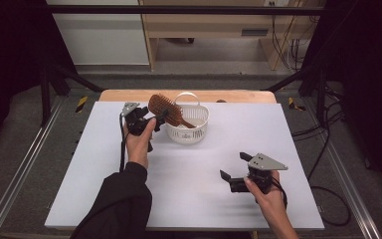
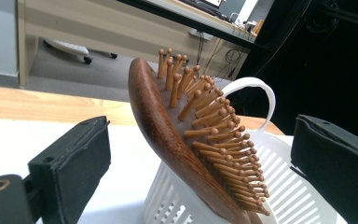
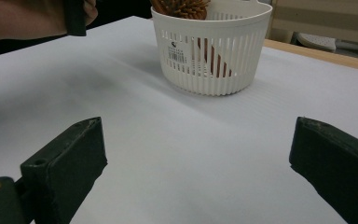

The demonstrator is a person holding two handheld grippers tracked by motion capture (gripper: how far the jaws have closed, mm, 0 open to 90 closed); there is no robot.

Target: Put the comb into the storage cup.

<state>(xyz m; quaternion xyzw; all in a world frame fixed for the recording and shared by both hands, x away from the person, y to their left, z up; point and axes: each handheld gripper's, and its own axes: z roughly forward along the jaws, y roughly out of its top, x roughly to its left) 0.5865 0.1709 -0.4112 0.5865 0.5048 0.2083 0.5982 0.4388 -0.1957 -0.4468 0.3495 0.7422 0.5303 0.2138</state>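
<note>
A brown wooden hairbrush [image 1: 163,106] stands tilted in a white slotted basket [image 1: 188,130], its handle down inside and its bristled head sticking out over the left rim. My left gripper [image 1: 155,122] is at the brush head, open. In the left gripper view the brush [image 2: 168,126] lies between the wide-apart jaws and touches neither, with the basket [image 2: 284,186] below it. My right gripper [image 1: 234,167] hovers open over the table's near right, holding nothing. The right gripper view shows the basket [image 3: 209,60] ahead of it and the bristles [image 3: 182,7] at the top.
A white sheet [image 1: 189,174] covers the table, with a wooden edge [image 1: 129,94] at the back. Black frame posts and cables [image 1: 323,129] stand beside the table on the right. A sleeved forearm [image 1: 124,199] comes in from the bottom left.
</note>
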